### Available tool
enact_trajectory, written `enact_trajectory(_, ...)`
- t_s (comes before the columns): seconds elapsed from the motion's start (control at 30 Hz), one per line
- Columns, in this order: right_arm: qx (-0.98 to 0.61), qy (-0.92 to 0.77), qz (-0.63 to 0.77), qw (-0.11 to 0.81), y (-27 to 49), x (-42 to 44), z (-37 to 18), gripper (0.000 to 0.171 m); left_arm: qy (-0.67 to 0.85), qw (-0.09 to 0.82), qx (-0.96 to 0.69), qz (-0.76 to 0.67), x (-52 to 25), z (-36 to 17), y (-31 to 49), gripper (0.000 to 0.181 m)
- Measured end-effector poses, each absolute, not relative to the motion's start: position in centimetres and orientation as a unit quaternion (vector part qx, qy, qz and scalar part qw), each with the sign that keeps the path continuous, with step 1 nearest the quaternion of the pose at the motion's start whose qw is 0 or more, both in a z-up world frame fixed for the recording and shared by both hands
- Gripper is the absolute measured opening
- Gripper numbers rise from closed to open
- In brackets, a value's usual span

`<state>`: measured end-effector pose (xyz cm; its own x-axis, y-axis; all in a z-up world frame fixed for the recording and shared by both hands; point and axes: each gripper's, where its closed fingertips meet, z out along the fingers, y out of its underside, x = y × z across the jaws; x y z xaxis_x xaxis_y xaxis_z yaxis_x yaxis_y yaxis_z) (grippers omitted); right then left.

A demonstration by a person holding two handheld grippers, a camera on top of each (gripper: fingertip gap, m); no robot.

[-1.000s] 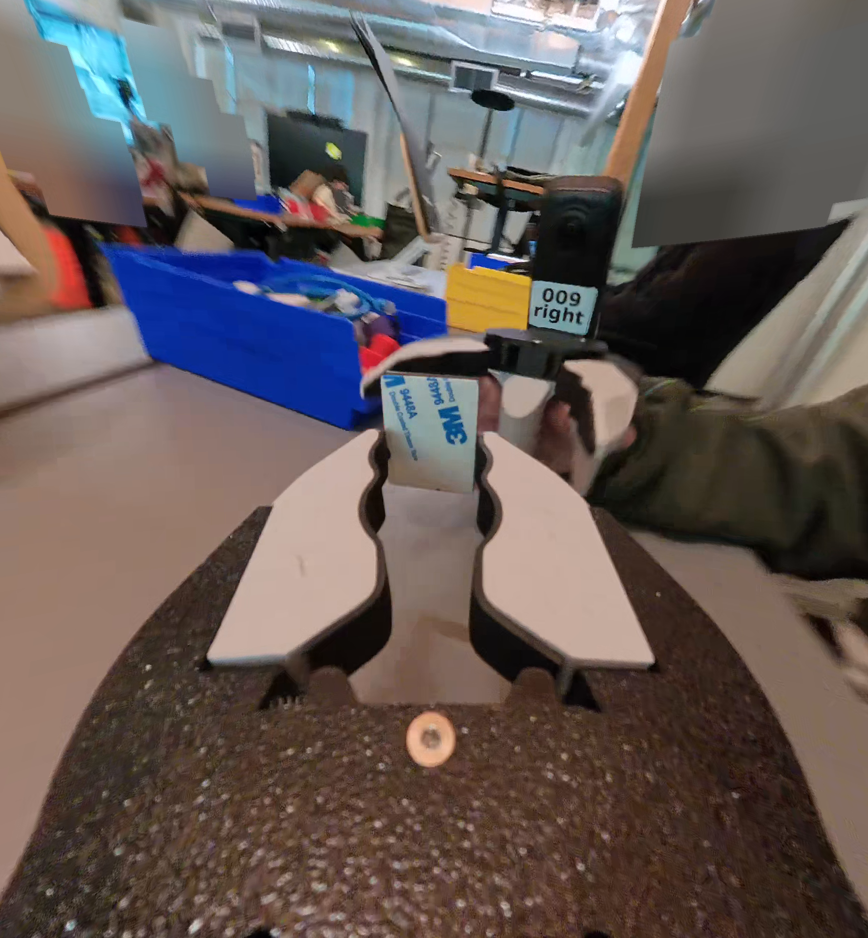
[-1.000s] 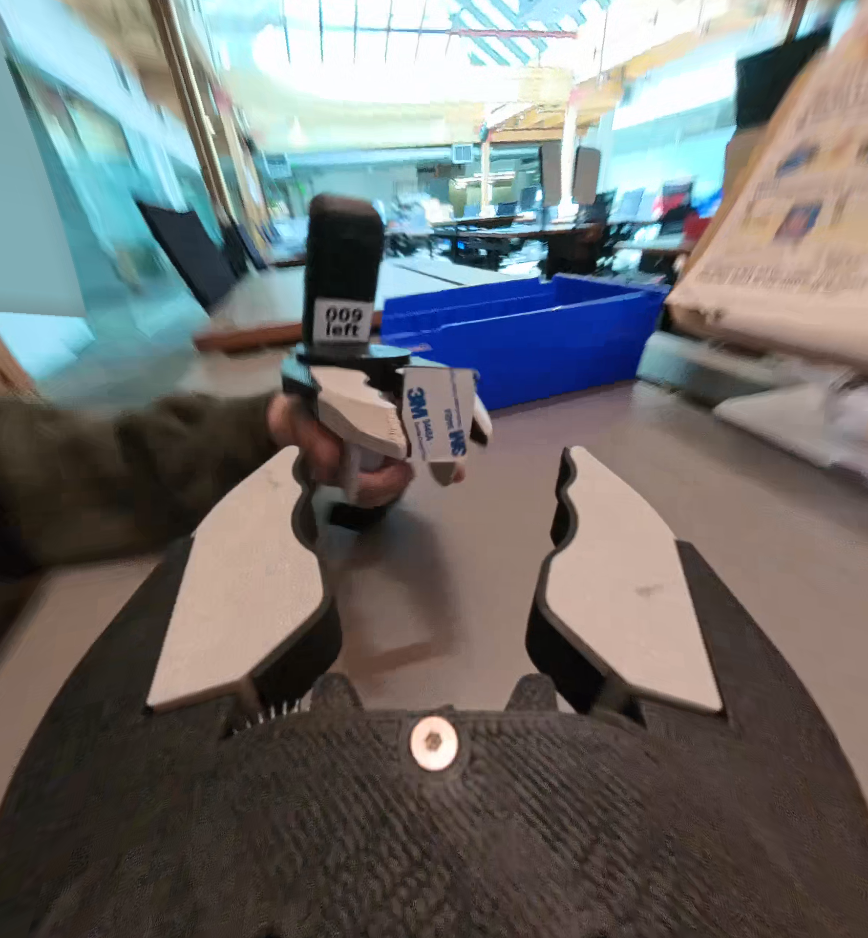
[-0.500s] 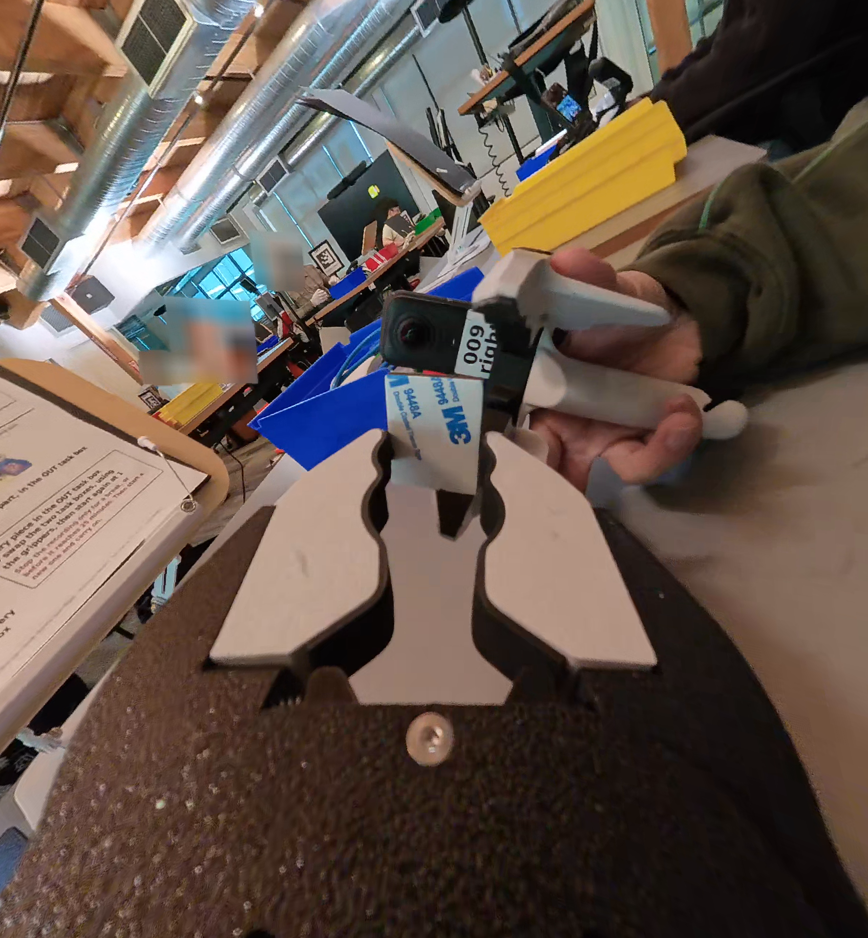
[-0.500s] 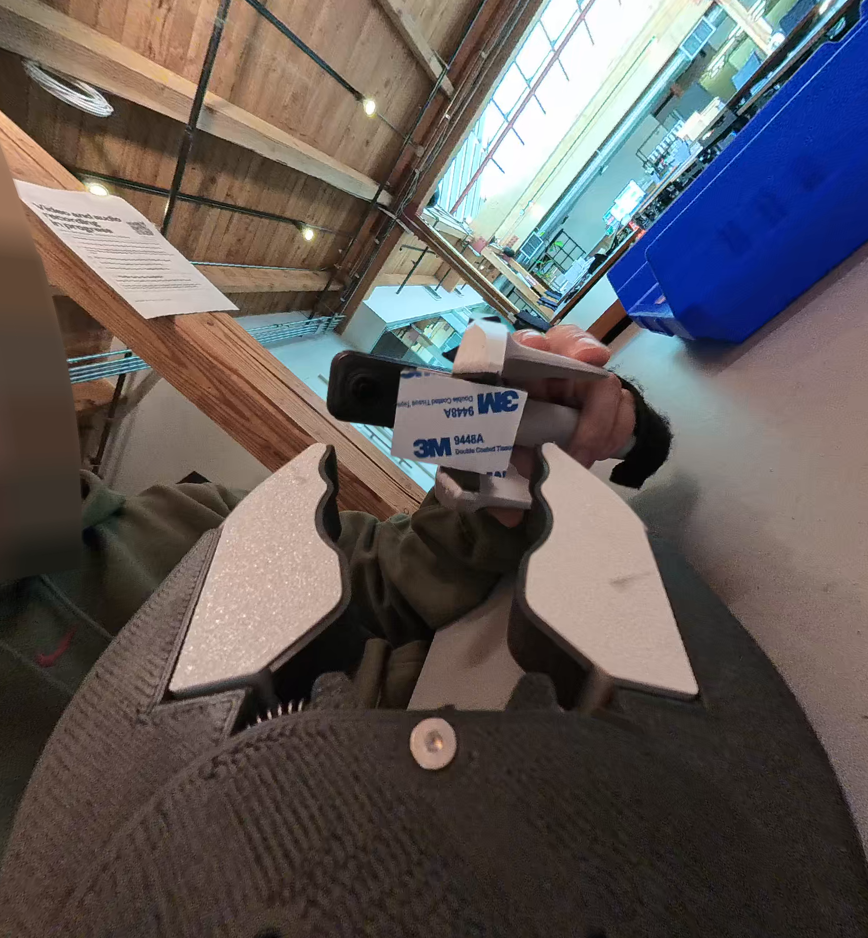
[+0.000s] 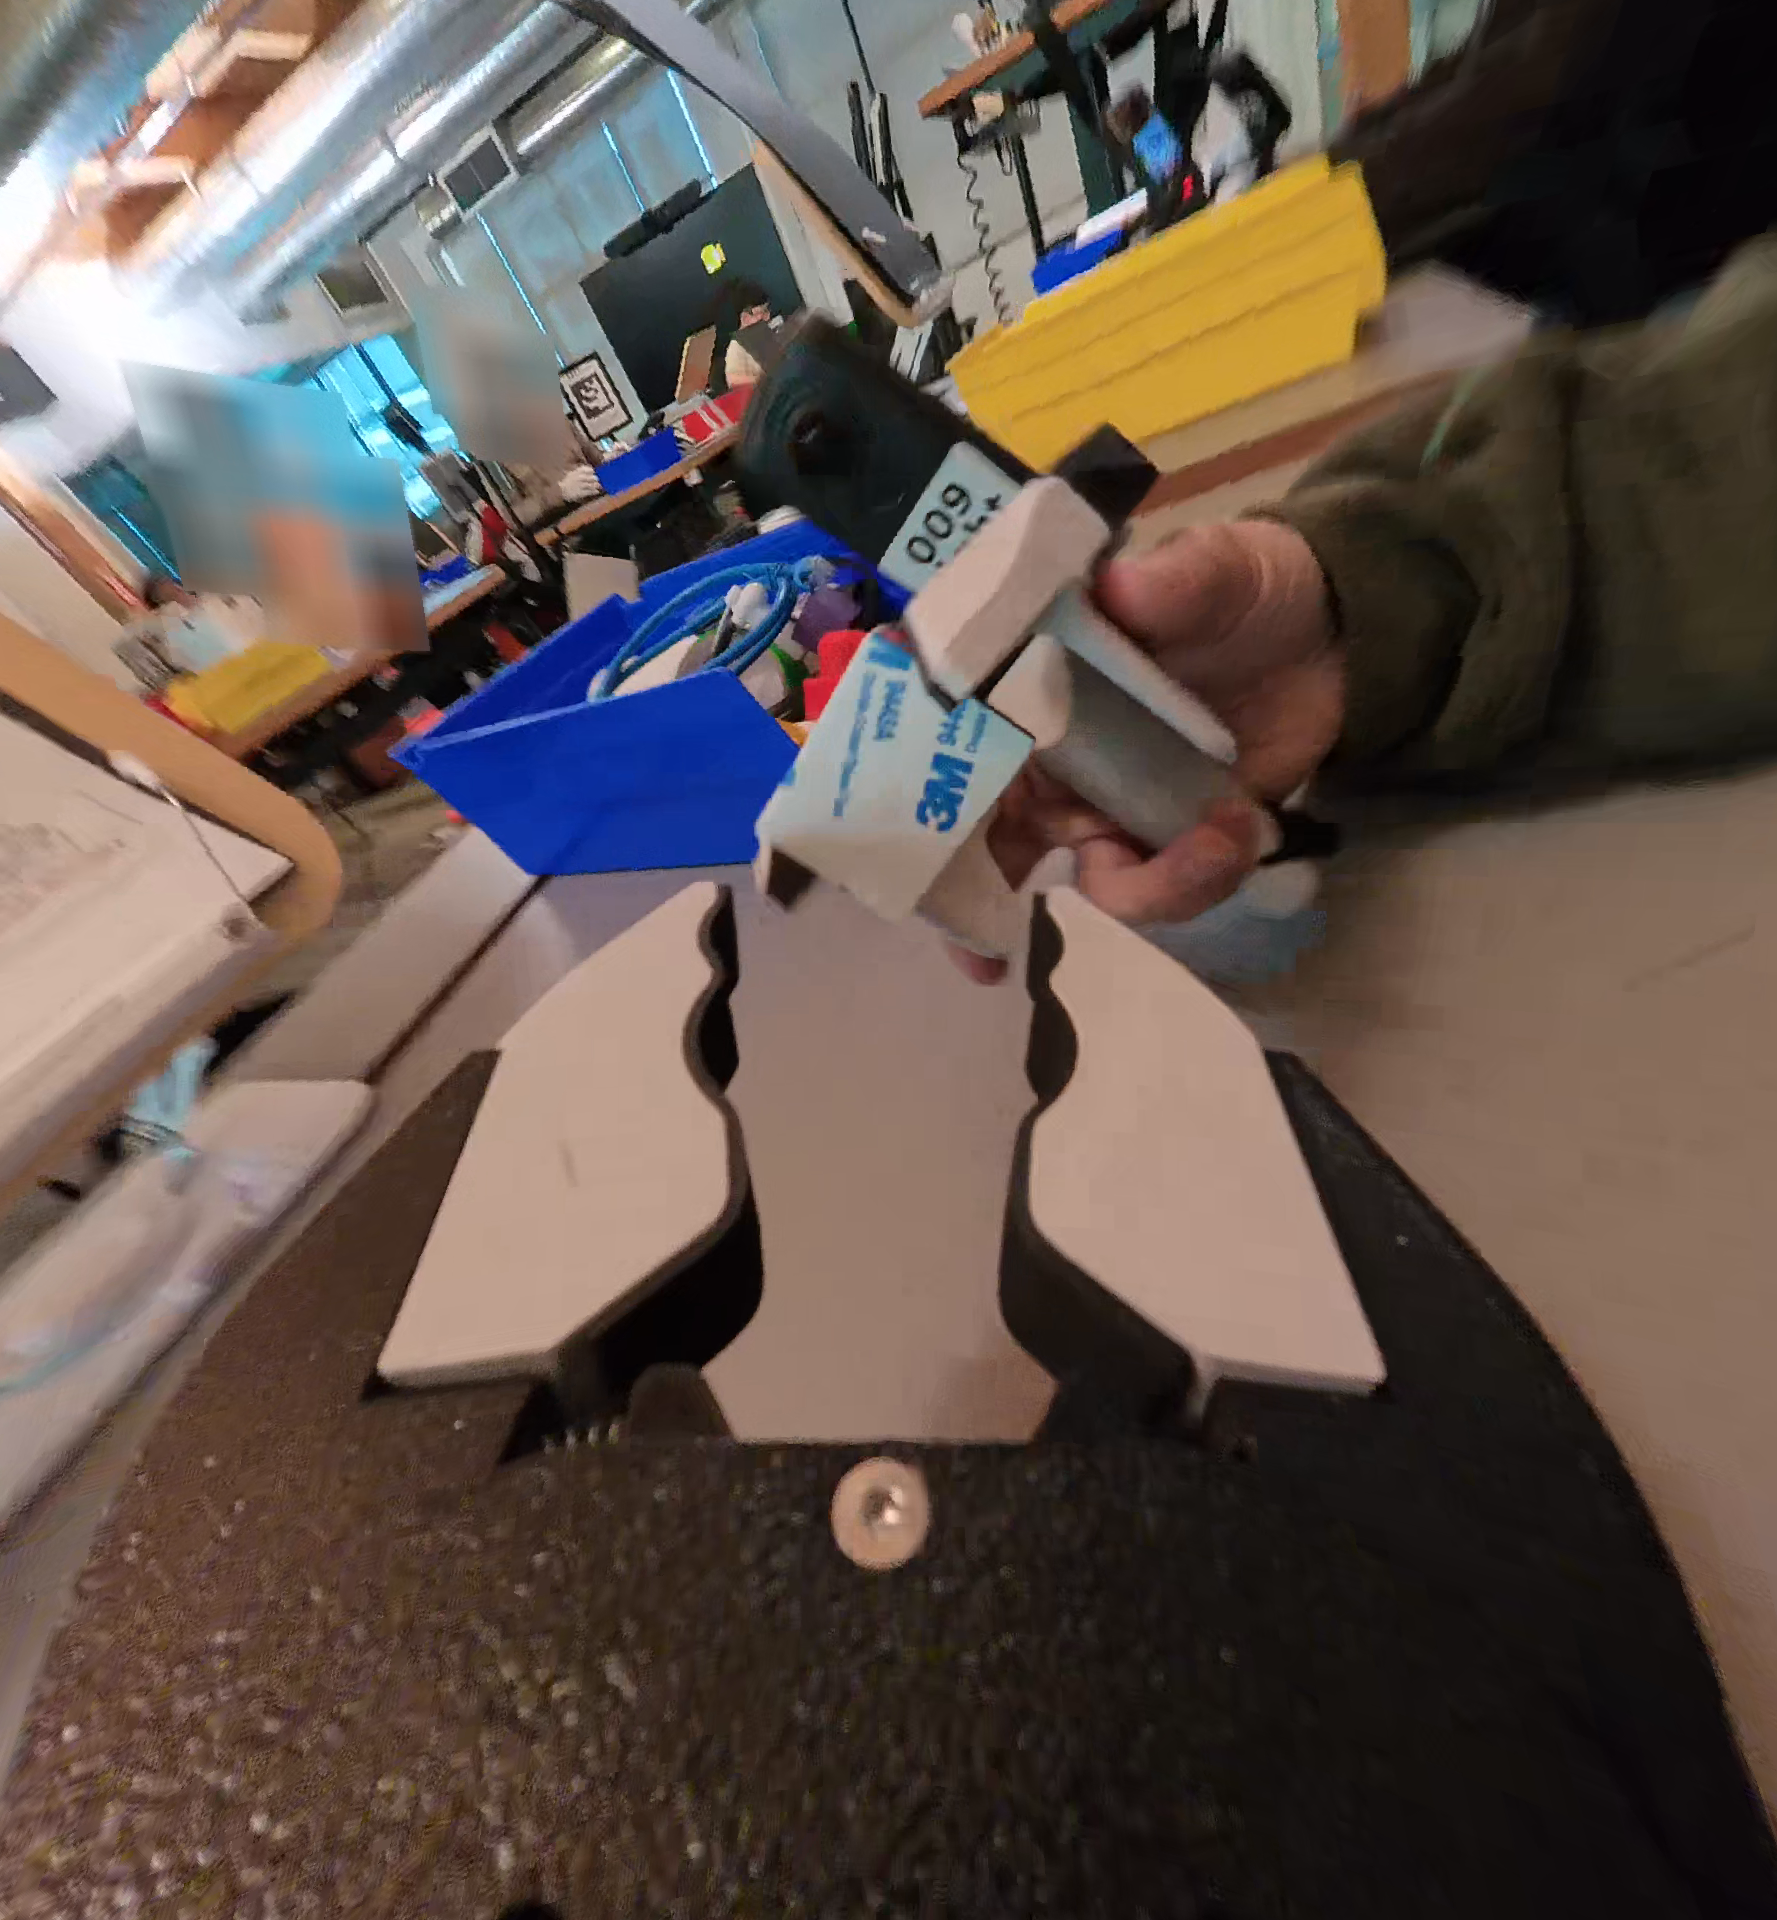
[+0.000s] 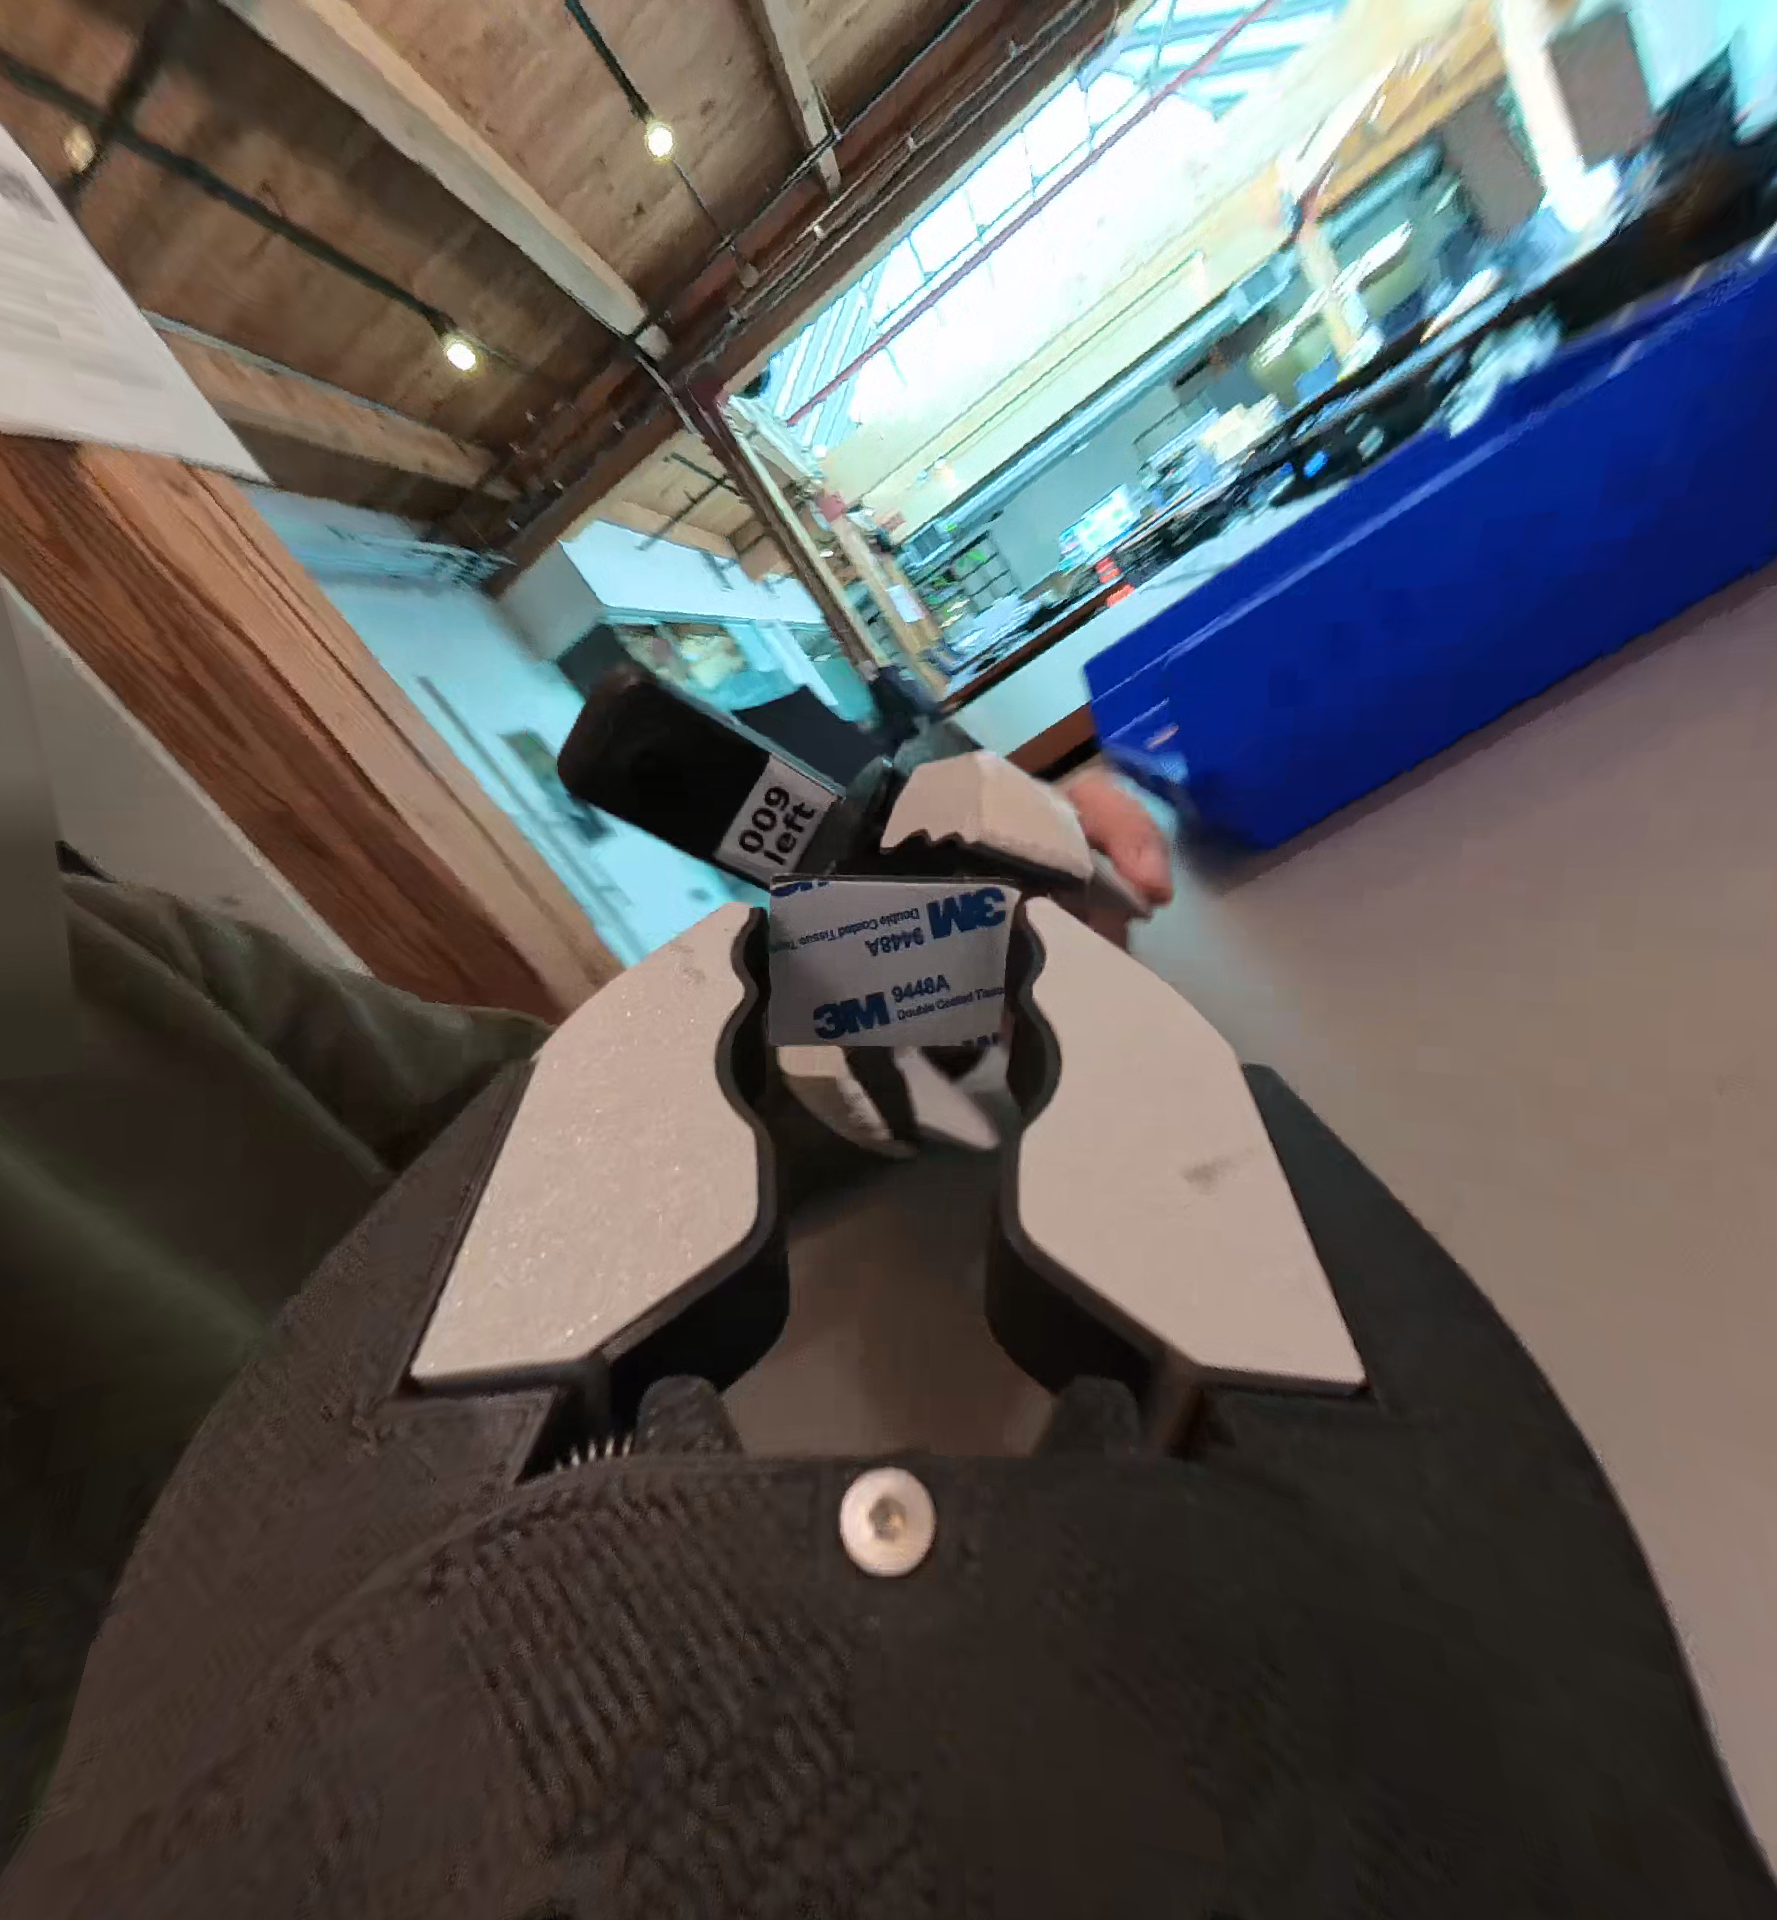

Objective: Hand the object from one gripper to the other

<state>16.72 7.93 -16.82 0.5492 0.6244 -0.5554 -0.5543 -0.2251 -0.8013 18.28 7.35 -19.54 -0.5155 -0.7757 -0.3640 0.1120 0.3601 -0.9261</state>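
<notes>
The left gripper (image 5: 879, 935) has a black, grainy body with two pale grey flat fingers (image 5: 593, 1195) whose inner edges are wavy, and a silver screw (image 5: 880, 1510) at 6 o'clock. The right gripper (image 6: 889, 971) is built the same. Each carries a black camera block (image 6: 676, 774) with a white sticker. The sleeves (image 5: 1590, 499) are olive green.

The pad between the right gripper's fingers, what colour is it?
White pad with blue print, clearest in right wrist view.

Bare tabletop (image 5: 1590, 1039) right of blue bin (image 5: 603, 769) — passable; left of the bin, a paper-covered board (image 5: 84, 883) blocks the way.
</notes>
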Motion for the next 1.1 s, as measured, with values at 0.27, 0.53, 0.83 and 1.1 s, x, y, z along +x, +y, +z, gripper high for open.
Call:
enact_trajectory(0.27, -0.61, -0.253, -0.009, 0.751, 6.9, 19.0, -15.6, 0.044, 0.518, -0.013, -0.415, -0.748, 17.6, -18.0, 7.0, 0.058)
enact_trajectory(0.53, -0.6, -0.392, -0.148, 0.682, 7.8, 16.0, -18.7, 0.043, 0.534, -0.125, -0.41, -0.729, 16.4, -19.4, 4.5, 0.049)
enact_trajectory(0.83, -0.624, -0.363, -0.114, 0.683, 7.9, 16.0, -19.1, 0.058, 0.558, -0.037, -0.406, -0.723, 17.2, -19.9, 5.2, 0.033)
enact_trajectory(1.1, -0.672, -0.089, 0.125, 0.724, 8.8, 19.9, -16.9, 0.055, 0.657, 0.328, -0.441, -0.516, 20.4, -22.0, 10.7, 0.033)
